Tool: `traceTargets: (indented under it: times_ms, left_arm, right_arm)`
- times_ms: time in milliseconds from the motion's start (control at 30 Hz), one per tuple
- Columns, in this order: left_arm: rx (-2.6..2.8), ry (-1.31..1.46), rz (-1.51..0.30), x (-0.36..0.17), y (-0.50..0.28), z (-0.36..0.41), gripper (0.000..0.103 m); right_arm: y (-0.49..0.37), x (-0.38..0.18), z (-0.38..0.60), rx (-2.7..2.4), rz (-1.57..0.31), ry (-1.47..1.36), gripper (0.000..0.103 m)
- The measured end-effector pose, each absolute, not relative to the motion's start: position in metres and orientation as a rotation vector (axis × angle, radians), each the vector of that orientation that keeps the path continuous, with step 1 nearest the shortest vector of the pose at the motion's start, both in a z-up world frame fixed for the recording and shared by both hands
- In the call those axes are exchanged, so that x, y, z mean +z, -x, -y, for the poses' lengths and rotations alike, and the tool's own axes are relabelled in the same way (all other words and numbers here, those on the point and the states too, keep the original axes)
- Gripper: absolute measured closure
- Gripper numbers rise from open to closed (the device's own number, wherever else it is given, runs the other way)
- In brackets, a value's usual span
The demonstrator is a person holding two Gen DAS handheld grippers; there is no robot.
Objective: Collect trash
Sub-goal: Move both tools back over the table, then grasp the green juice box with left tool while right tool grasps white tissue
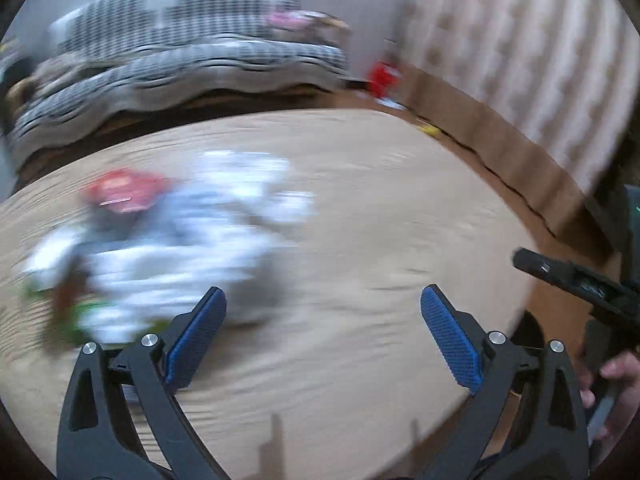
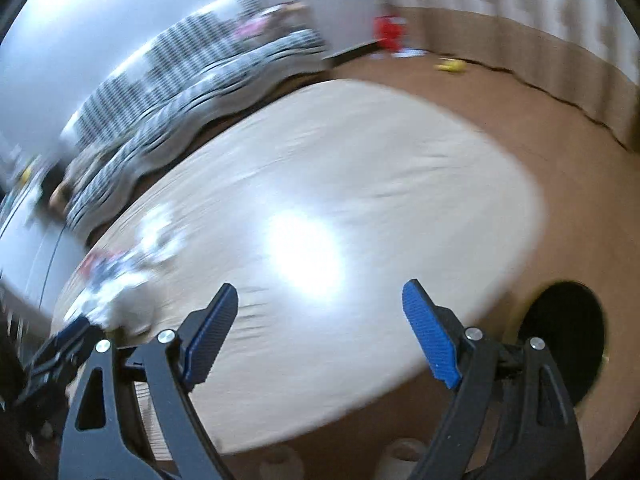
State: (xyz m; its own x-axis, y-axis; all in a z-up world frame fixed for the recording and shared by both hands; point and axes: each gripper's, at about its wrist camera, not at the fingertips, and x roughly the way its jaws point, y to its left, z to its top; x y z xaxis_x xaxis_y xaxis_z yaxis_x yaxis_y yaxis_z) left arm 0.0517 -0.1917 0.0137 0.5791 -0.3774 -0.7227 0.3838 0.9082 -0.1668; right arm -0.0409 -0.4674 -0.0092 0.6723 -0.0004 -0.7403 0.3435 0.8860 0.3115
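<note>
The trash pile [image 1: 160,248], a blurred heap of white, red and green wrappers on the round table [image 1: 380,208], lies just ahead-left of your left gripper [image 1: 323,328], whose fingers are spread wide and empty. Your right gripper [image 2: 320,320] is likewise released, with the pile far off its left finger and the dark bin opening [image 2: 564,336] just outside its right finger. Both views smear, so you risk closing on loose edges and scattering pieces.

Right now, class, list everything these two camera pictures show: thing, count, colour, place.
Table: one, light wood, centre of both views.
Trash pile: one blurred heap, white with red and green, left part of the table.
Sofa: one, black-and-white check, behind the table.
Bin: one, black, round opening, on the floor right of the table.
Red thing: one, blurred, far corner.
Yellow thing: one, on the floor by the curtain.
Curtain: beige, right.
Left gripper: black, blue pads, open, empty.
Right gripper: the same, open, empty.
</note>
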Motion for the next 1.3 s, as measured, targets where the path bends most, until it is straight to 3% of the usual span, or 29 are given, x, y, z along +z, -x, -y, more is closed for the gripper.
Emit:
traceTargets:
  times_ms: [200,333,533,667,900,1000,1033,1067,1100,1167,1300]
  left_arm:
    - [-0.215,0.125,-0.861,0.006,-0.082,0.061,0.008]
    - [-0.158,0.185,-0.880,-0.001,-0.092,0.015,0.008]
    - [-0.142,0.199,-0.892,-0.013,-0.116,0.004,0.008]
    - [-0.131,0.191,-0.893,-0.024,-0.139,0.004,0.008]
    - [-0.107,0.127,-0.904,-0.039,-0.166,0.015,0.008]
    - [-0.093,0.126,-0.912,-0.046,-0.174,0.012,0.009]
    - [-0.085,0.127,-0.910,-0.046,-0.174,0.010,0.016]
    - [-0.085,0.132,-0.911,-0.047,-0.174,0.008,0.038]
    - [-0.090,0.146,-0.924,-0.047,-0.173,0.005,0.048]
    - [-0.095,0.174,-0.935,-0.047,-0.172,0.000,0.058]
    - [-0.087,0.174,-0.905,-0.036,-0.161,-0.005,0.062]
  right_arm:
    - [-0.026,-0.007,0.359,0.008,-0.860,-0.368,0.022]
    - [-0.057,-0.015,0.315,0.072,-0.894,-0.362,0.022]
    - [-0.083,-0.037,0.289,0.107,-0.960,-0.407,0.022]
    - [-0.073,-0.014,0.258,0.107,-0.842,-0.249,0.022]
    - [-0.082,-0.026,0.204,0.198,-0.895,-0.099,0.025]
    - [-0.085,-0.033,0.194,0.172,-0.908,-0.049,0.034]
    - [-0.086,-0.033,0.191,0.172,-0.906,-0.042,0.042]
    - [-0.085,-0.033,0.189,0.173,-0.903,-0.042,0.057]
    - [-0.085,-0.034,0.188,0.185,-0.909,-0.045,0.066]
    - [-0.084,-0.034,0.184,0.205,-0.917,-0.047,0.092]
    - [-0.078,-0.026,0.187,0.236,-0.878,-0.086,0.096]
